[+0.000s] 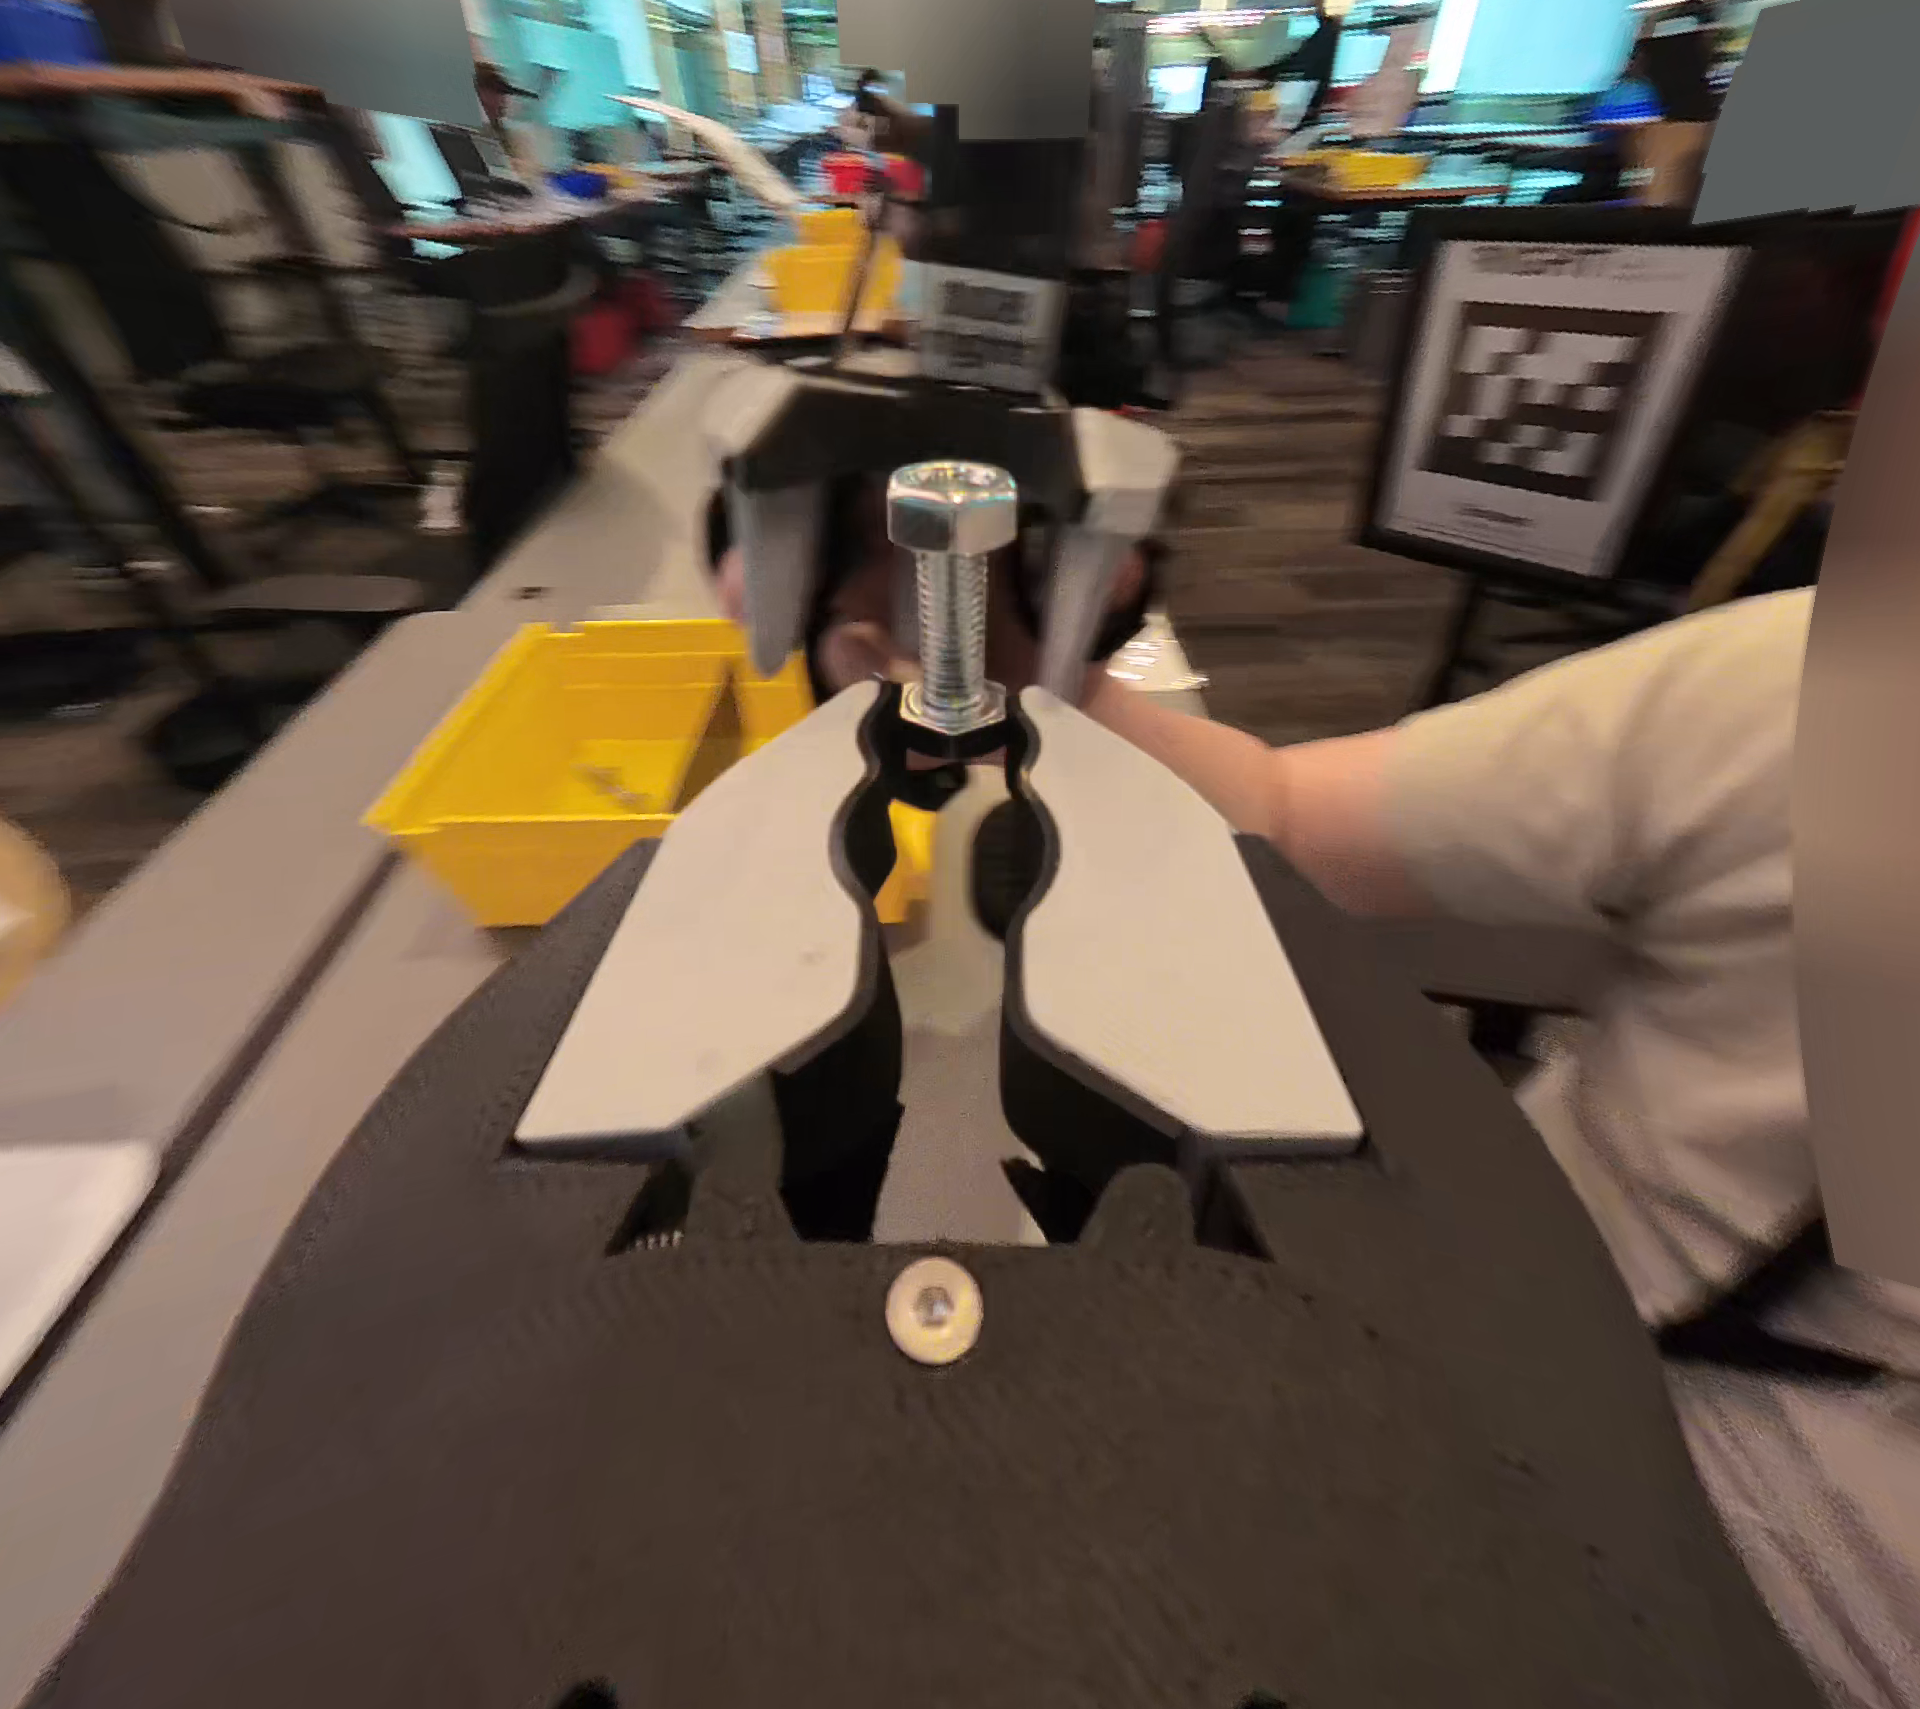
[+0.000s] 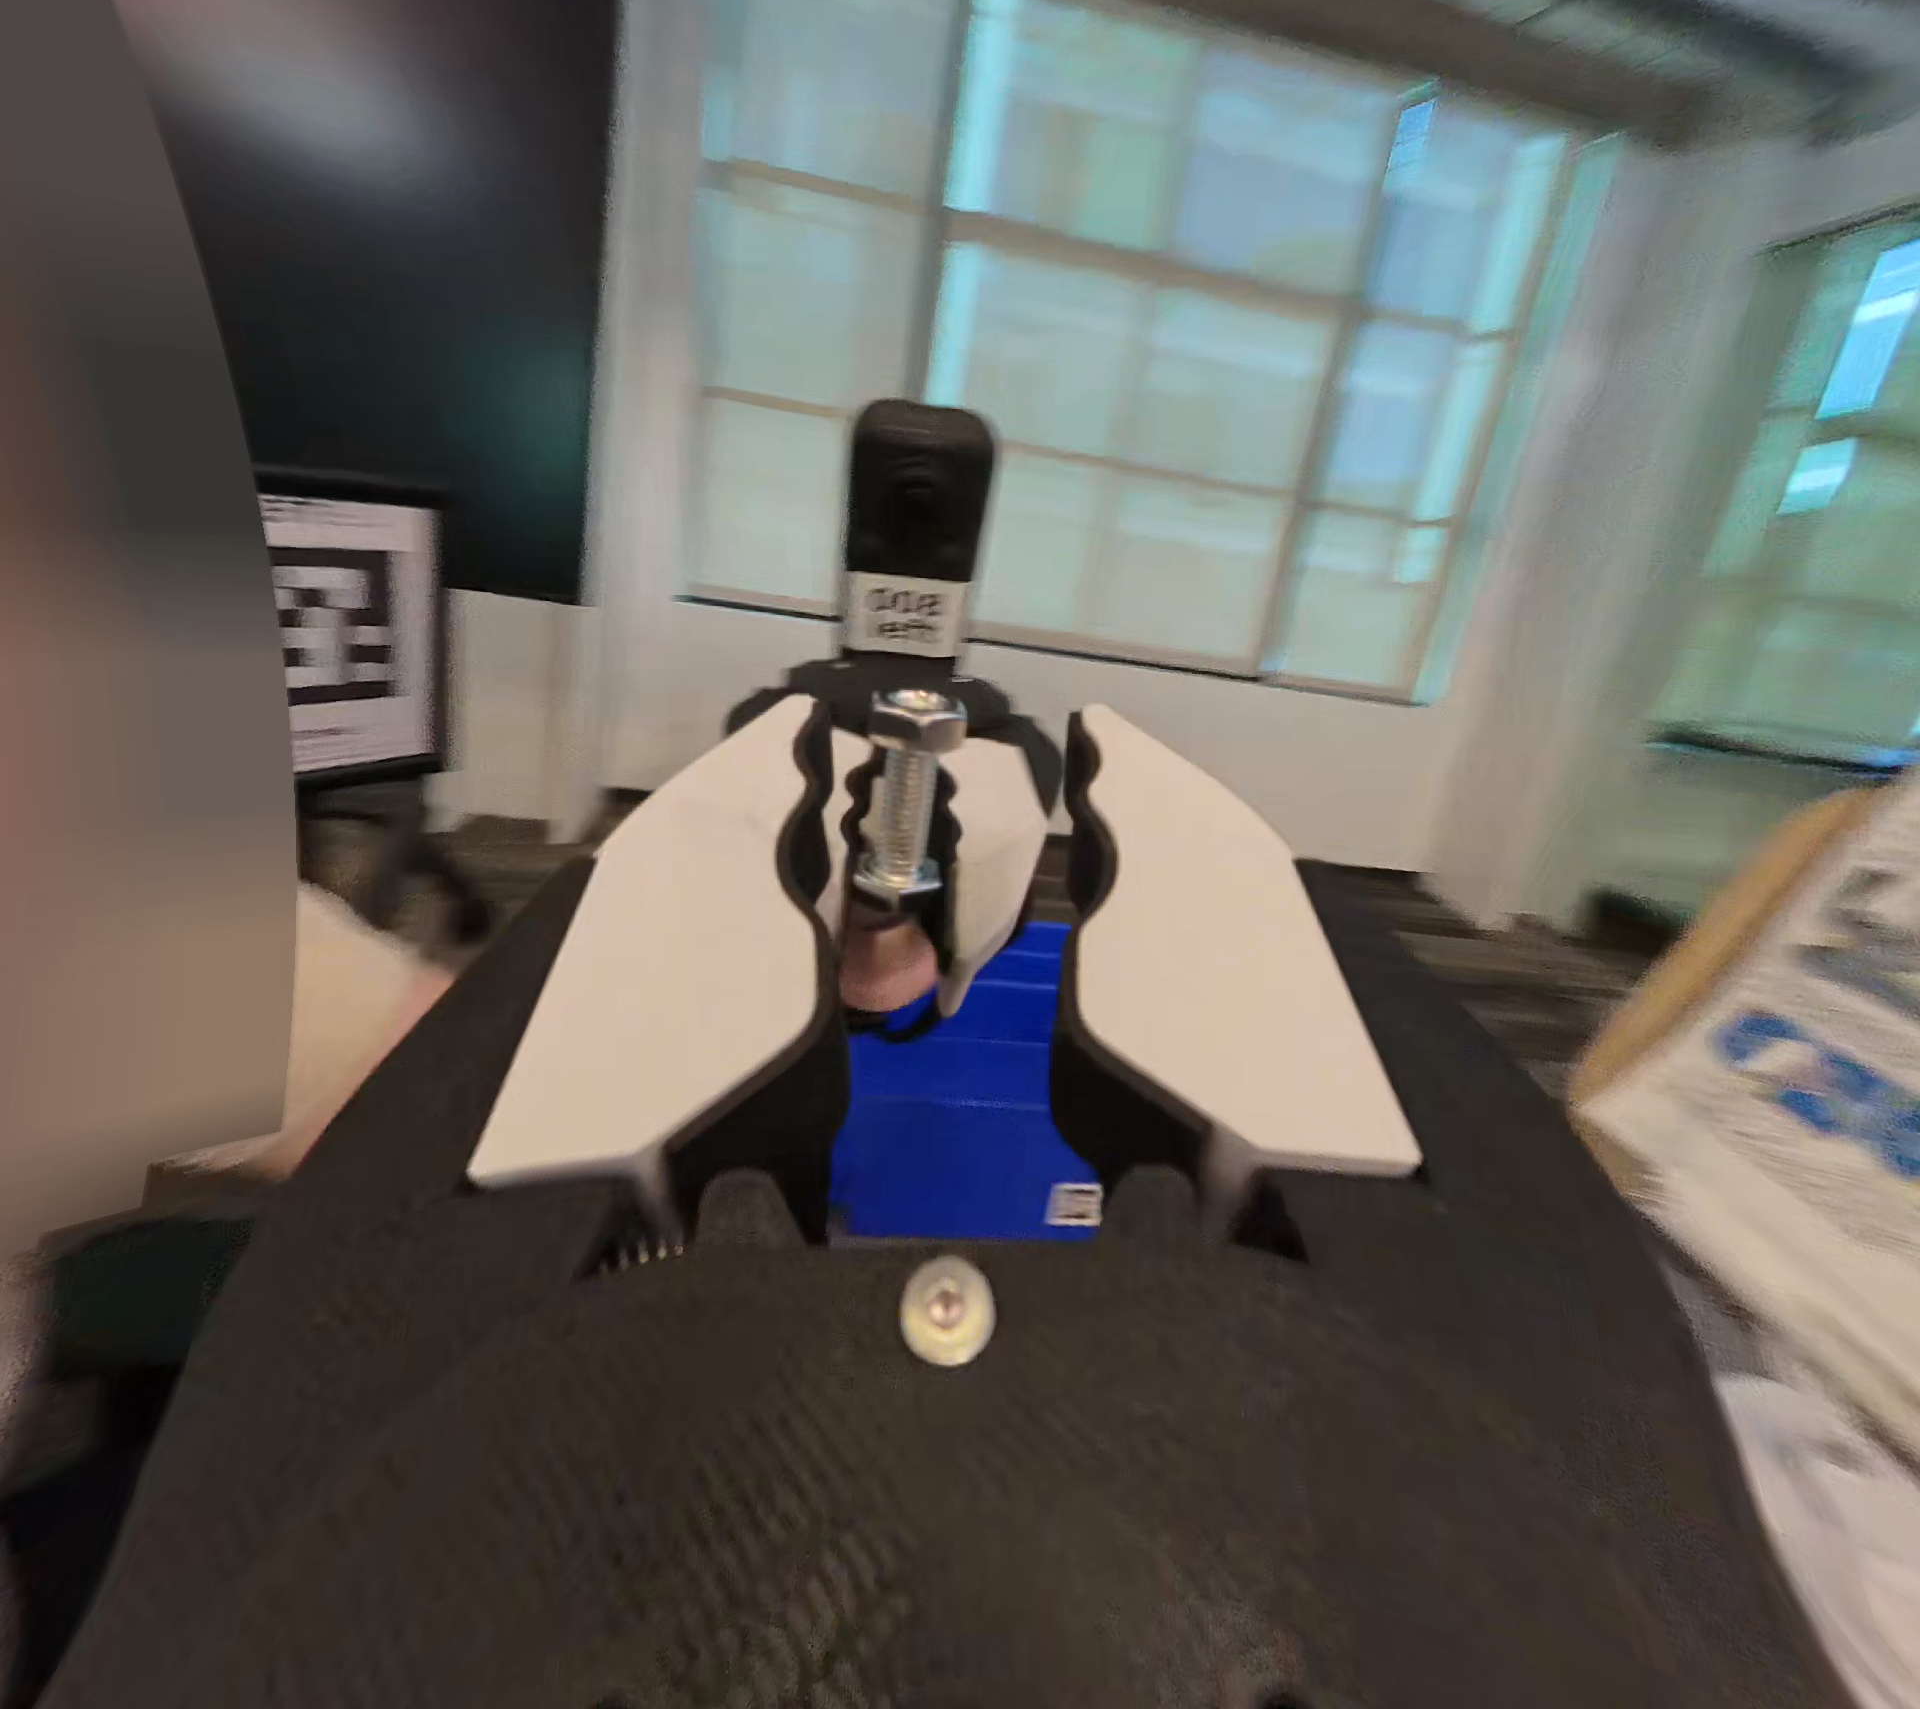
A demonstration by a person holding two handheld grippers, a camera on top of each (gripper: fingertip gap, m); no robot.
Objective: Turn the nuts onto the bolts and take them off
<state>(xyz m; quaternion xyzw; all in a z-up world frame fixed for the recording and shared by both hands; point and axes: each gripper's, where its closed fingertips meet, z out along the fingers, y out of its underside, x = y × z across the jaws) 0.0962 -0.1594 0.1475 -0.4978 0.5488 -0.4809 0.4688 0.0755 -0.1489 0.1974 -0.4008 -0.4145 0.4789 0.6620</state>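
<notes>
A silver bolt [image 1: 951,599] stands upright, its hex head [image 1: 951,506] on top and a nut [image 1: 951,712] threaded on at its lower end. My left gripper [image 1: 951,709] is shut on the nut and holds the whole piece in the air. My right gripper [image 2: 940,719] is open, and its white fingers [image 2: 675,932] stand on either side of the bolt [image 2: 904,802] without touching it. In the left wrist view, the right gripper's fingers [image 1: 774,579] hang down behind the bolt. The nut [image 2: 896,875] also shows in the right wrist view.
A yellow bin [image 1: 540,776] sits on the grey table [image 1: 208,932] below and left of the left gripper. A blue bin [image 2: 966,1119] lies under the right gripper. A person's arm [image 1: 1455,828] reaches in from the right. A framed marker sign [image 1: 1548,402] stands on the floor. My right fingertips sit around 4 cm from my left ones.
</notes>
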